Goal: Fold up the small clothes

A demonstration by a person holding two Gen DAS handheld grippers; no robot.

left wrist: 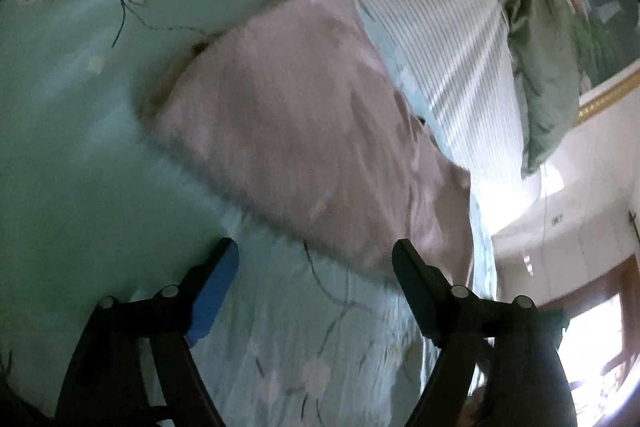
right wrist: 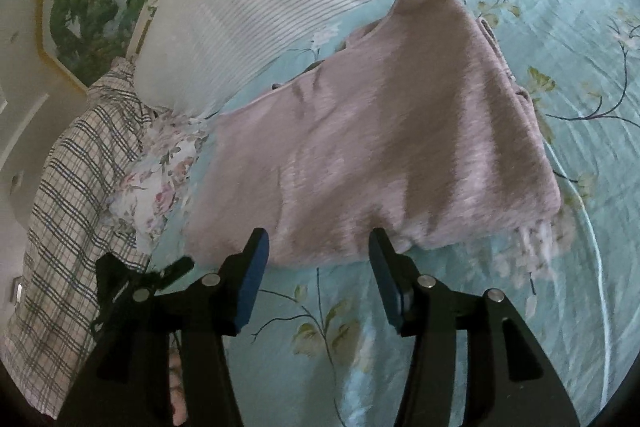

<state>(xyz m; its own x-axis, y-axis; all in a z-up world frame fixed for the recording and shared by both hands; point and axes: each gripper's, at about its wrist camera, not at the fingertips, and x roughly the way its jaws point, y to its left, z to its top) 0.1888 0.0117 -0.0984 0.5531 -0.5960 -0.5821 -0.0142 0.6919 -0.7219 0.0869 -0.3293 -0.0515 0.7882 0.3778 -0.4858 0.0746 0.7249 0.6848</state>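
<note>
here both claws released, empty: left claw (left wrist: 316, 259), right claw (right wrist: 318, 247), beside pink garment (right wrist: 380, 147).

left gripper (left wrist: 316, 255) jaws apart, right gripper (right wrist: 319, 245) likewise

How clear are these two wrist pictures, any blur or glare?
Left wrist view: the pink cloth is smeared by motion blur, and the window at lower right is blown out white. Right wrist view: the cloth is softly blurred but evenly lit, with no glare. Both bend strongly at the edges.
</note>
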